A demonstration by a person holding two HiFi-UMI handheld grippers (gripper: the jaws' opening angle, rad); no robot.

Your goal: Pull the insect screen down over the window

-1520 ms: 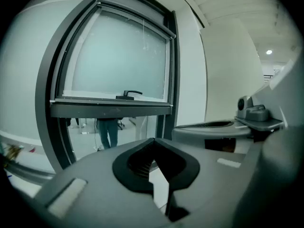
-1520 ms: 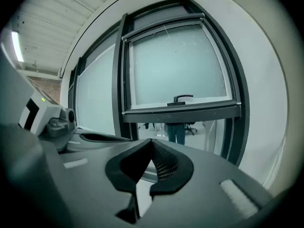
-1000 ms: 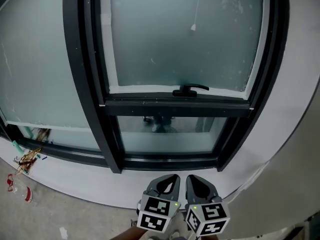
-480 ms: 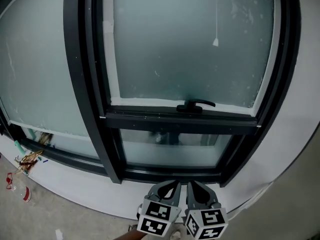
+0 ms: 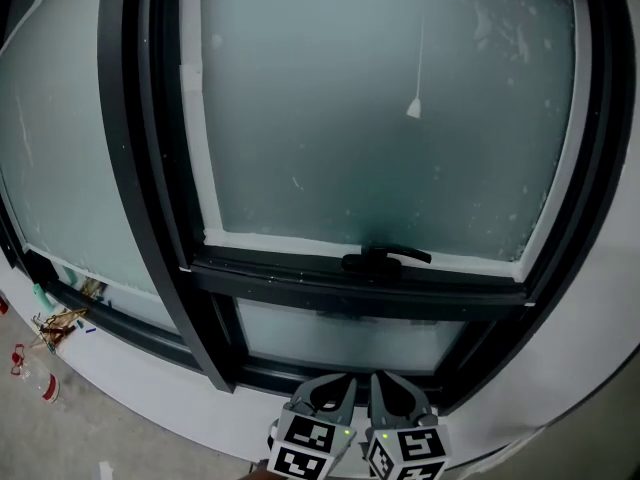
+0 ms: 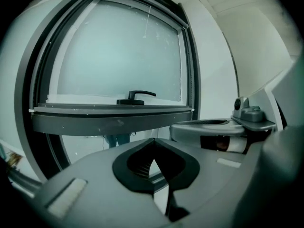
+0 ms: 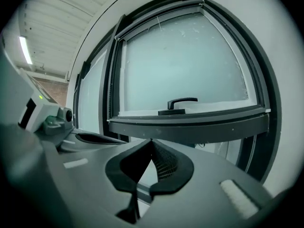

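A dark-framed window (image 5: 352,290) with frosted glass fills the head view. A black handle (image 5: 385,258) sits on its lower sash bar. A thin cord hangs from the top of the frame and ends in a small white toggle (image 5: 414,108); the cord (image 6: 148,20) also shows in the left gripper view. My left gripper (image 5: 346,379) and right gripper (image 5: 377,378) stand side by side below the sash, both shut and empty. Each gripper view looks up past closed jaws, the left gripper (image 6: 152,140) and the right gripper (image 7: 152,140), at the handle (image 7: 176,103).
A white sill (image 5: 130,378) curves below the window. Scraps and debris (image 5: 52,323) lie on the floor at the far left. A second frosted pane (image 5: 50,148) adjoins on the left, and a white wall (image 5: 610,348) on the right.
Both grippers have moved in toward the window, still side by side and shut. The window now looms larger and the toggle hangs nearer the middle of the pane.
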